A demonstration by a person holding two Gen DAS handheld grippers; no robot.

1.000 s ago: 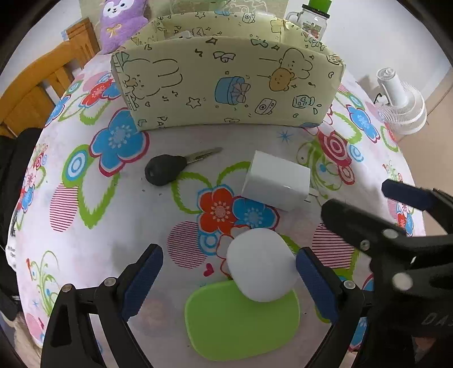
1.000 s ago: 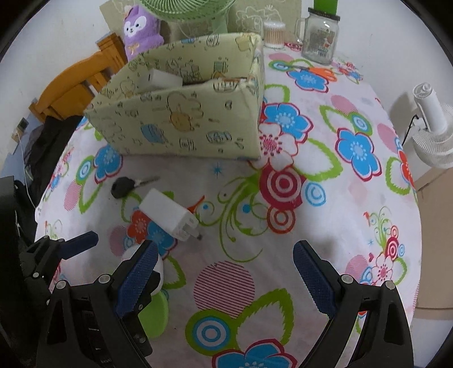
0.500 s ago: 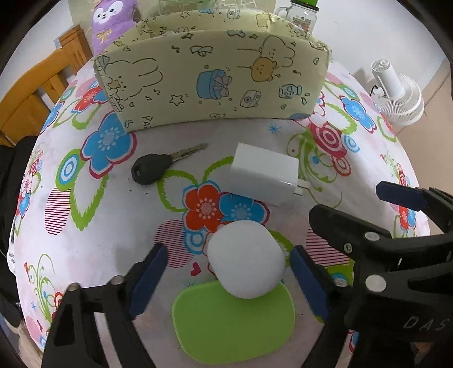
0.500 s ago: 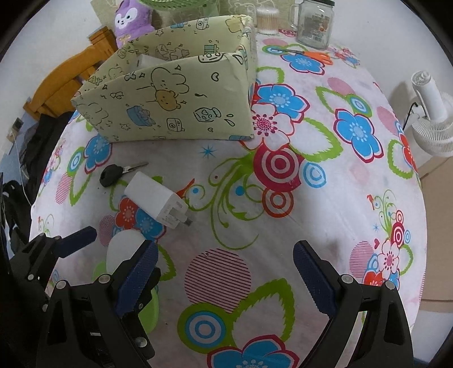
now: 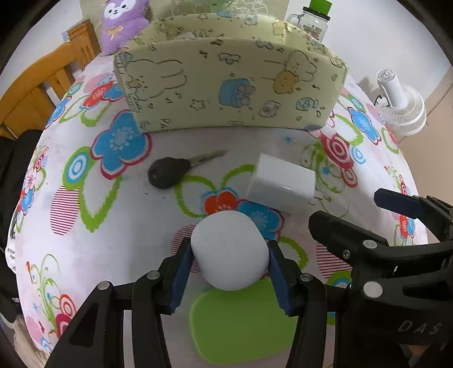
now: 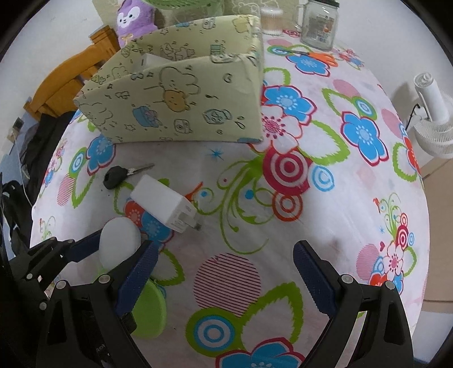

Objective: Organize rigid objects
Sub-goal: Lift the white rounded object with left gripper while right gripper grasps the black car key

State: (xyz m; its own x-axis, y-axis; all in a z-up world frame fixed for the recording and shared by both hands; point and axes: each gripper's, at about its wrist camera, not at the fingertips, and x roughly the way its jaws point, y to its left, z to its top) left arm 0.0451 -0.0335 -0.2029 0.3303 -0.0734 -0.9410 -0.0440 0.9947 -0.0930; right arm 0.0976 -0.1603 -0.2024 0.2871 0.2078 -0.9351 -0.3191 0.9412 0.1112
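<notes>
The letters "DAS" are read in pale print on the black body of the right gripper (image 5: 396, 203), at the lower right of the left wrist view. A printed label is seen on the glass jar (image 6: 319, 24) near the far edge of the tabletop, and small print on the plug face of the white charger (image 6: 164, 202), but neither can be made out.

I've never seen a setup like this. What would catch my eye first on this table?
Probably the left tongs, low in the left view, clamped on a smooth white egg-shaped object above a flat green lid. Behind it lie a white charger and a black key, before a cartoon-printed storage box on the loud floral tablecloth.
</notes>
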